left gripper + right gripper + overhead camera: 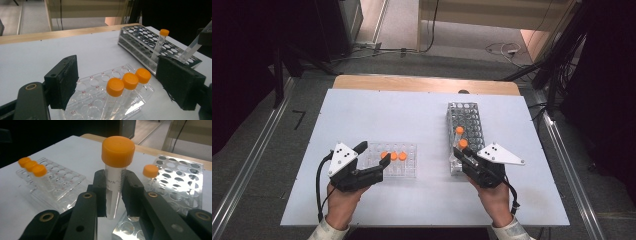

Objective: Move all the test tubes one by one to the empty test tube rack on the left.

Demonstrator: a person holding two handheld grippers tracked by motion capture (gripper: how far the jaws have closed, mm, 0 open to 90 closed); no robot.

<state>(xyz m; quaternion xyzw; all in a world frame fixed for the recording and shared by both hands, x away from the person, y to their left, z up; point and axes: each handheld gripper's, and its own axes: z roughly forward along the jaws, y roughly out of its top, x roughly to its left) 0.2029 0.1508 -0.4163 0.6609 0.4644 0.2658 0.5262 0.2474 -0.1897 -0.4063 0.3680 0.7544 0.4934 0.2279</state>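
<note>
My right gripper (pixel 114 196) is shut on a clear tube with an orange cap (pixel 117 151) and holds it upright just above the near end of the tall clear rack (pixel 178 187). One more capped tube (pixel 150 171) stands in that rack. In the high view the held tube (pixel 463 144) sits at the right gripper (pixel 461 153) tips. My left gripper (pixel 117 72) stands open at the left end of the low clear rack (pixel 100 80), where three orange-capped tubes (pixel 129 81) stand in a row. Nothing is between its pads.
The white board (pixel 377 115) covers the table, with a wooden edge (pixel 422 82) at the far side. Both racks sit near the front half, the low rack (pixel 404 172) on the left and the tall rack (pixel 472 111) on the right. Cables lie on the floor beyond.
</note>
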